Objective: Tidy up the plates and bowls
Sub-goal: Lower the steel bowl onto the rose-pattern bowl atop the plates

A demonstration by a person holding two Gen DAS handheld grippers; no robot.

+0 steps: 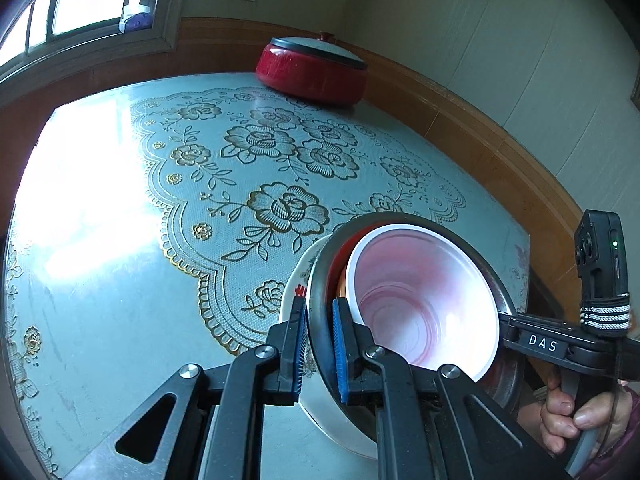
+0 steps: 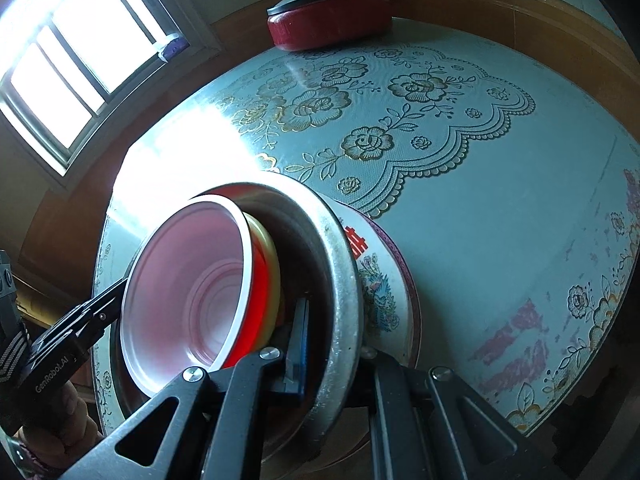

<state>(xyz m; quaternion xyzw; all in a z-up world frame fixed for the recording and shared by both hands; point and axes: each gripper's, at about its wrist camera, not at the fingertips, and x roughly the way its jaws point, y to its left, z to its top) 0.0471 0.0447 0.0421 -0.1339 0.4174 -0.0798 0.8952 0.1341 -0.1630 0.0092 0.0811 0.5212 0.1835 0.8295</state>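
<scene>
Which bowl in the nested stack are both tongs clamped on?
The steel bowl: the left tongs and right tongs each pinch its rim, between the floral porcelain bowl outside and the red-and-white bowl inside.

Nested stack seen lower centre-right of left view, lower left of right view, tilted. White-lined red bowl (image 1: 424,300) innermost; yellow bowl (image 2: 269,256) edge shown behind it. Both held in steel bowl (image 1: 320,280), itself set on white plate (image 2: 384,280) with floral print, red characters.
</scene>
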